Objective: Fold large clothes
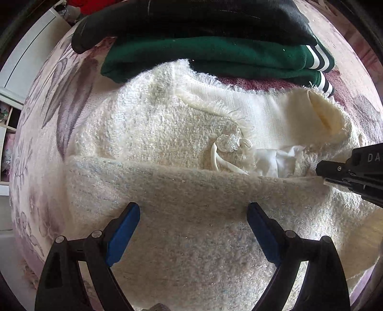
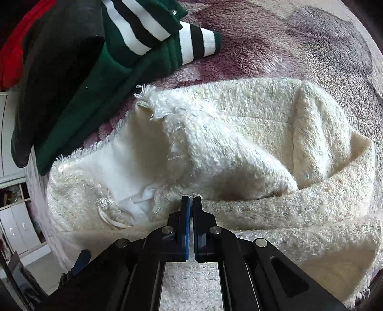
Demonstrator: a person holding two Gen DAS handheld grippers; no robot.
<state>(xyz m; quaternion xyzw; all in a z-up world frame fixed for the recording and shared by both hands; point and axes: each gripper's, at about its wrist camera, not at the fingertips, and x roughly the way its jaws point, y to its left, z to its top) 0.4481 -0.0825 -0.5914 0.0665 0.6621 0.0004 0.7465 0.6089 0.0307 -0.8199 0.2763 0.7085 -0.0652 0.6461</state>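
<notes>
On a plush bedspread (image 2: 275,45) printed with purple-grey flowers, a cream woolly jacket (image 1: 148,134) is laid out, partly folded. Its near section has been doubled over, so that a long fold edge runs across the jacket's middle in the left wrist view. Beyond that fold edge the white lining (image 1: 253,107) is exposed, fringed along its border. A clear bead button (image 1: 226,143) with a white cord loop (image 1: 219,162) is seen just past the fold edge, and a crumpled white label (image 1: 277,161) beside it.

Left gripper (image 1: 194,213): fingers spread wide, blue pads facing each other, hung over the folded near section. Nothing is seen between the pads; contact with the cloth cannot be told.

Right gripper (image 2: 191,203): fingers drawn together, pads almost touching, with only a thin slit between them. Its tip is at the fold edge of the jacket, near the label. Whether cloth is pinched in the slit cannot be told.

Past the jacket's far edge a stack of folded clothes is seen: a green garment (image 1: 203,57) with black-and-white striped cuffs touching the jacket's fringe, a black garment (image 1: 191,21) over it, and red cloth (image 2: 14,55) behind. White shelving (image 2: 19,222) is seen off the bedspread's left edge.
</notes>
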